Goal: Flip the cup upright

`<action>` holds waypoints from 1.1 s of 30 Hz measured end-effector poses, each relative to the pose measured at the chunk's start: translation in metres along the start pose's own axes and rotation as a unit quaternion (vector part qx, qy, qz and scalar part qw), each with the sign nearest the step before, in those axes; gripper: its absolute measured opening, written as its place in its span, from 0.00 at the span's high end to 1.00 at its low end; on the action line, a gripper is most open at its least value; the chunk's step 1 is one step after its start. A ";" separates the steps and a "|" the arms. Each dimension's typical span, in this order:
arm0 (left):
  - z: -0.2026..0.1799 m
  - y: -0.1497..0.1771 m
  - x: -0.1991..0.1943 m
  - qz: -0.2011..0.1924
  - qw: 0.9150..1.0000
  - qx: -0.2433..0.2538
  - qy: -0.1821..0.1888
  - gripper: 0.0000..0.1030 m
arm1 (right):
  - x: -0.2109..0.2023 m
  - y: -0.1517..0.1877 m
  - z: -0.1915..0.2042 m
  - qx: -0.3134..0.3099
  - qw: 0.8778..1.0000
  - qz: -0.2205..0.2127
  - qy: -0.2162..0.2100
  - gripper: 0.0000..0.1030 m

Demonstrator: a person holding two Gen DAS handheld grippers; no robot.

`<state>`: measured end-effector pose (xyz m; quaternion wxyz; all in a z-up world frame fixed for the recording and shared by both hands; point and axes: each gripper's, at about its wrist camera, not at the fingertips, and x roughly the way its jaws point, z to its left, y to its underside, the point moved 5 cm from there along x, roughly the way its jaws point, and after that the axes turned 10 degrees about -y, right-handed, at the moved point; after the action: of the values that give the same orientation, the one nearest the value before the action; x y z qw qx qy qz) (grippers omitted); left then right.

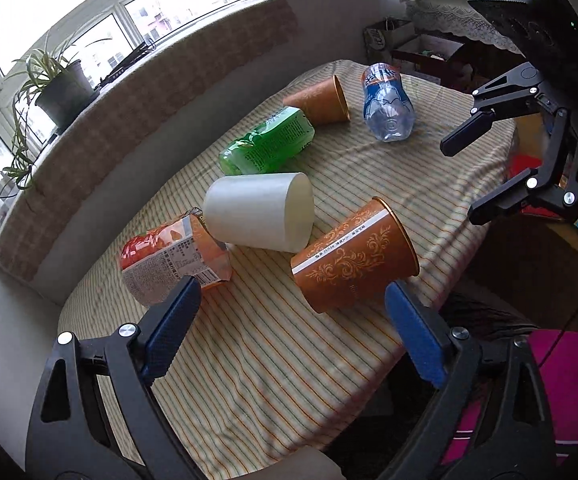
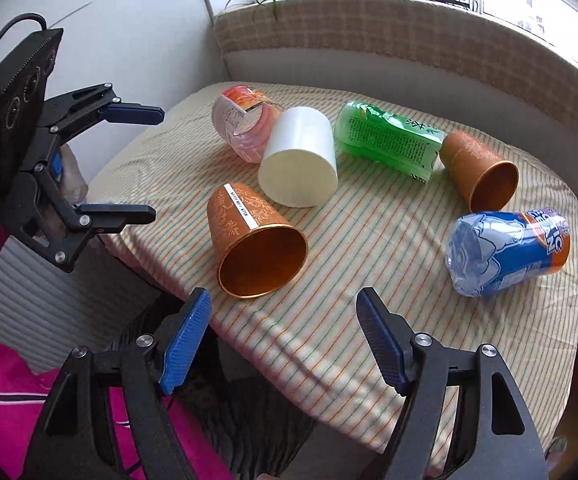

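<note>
Cup (image 2: 255, 240) on its side near table (image 2: 369, 320) edge, just ahead of right claw (image 2: 285, 340), mouth toward it, long axis running away toward white cup (image 2: 299, 160); both claws wide and empty, left claw (image 2: 149, 164) farther off.

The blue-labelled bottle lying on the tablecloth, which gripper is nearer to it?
Right. The right gripper hangs open at the table's near edge, with the blue-labelled bottle just ahead to its right. The left gripper is open off the table's opposite side.
</note>
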<state>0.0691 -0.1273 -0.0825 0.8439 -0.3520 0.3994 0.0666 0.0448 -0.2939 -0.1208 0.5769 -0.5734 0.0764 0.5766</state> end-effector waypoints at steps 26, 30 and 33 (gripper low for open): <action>-0.086 -0.025 0.082 0.102 0.943 0.313 0.045 0.07 | -0.050 0.057 -0.054 0.167 0.984 -0.059 0.016 0.28; -0.088 -0.024 0.092 0.110 0.943 0.310 0.051 0.18 | -0.051 0.058 -0.059 0.174 0.983 -0.059 0.025 0.28; -0.089 -0.025 0.097 0.111 0.946 0.299 0.055 0.26 | -0.048 0.059 -0.063 0.183 0.981 -0.057 0.026 0.28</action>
<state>0.0883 -0.2196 -0.1769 0.8742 -0.0404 0.4836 0.0182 0.0212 -0.3884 -0.1393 0.7018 -0.4767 0.1624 0.5038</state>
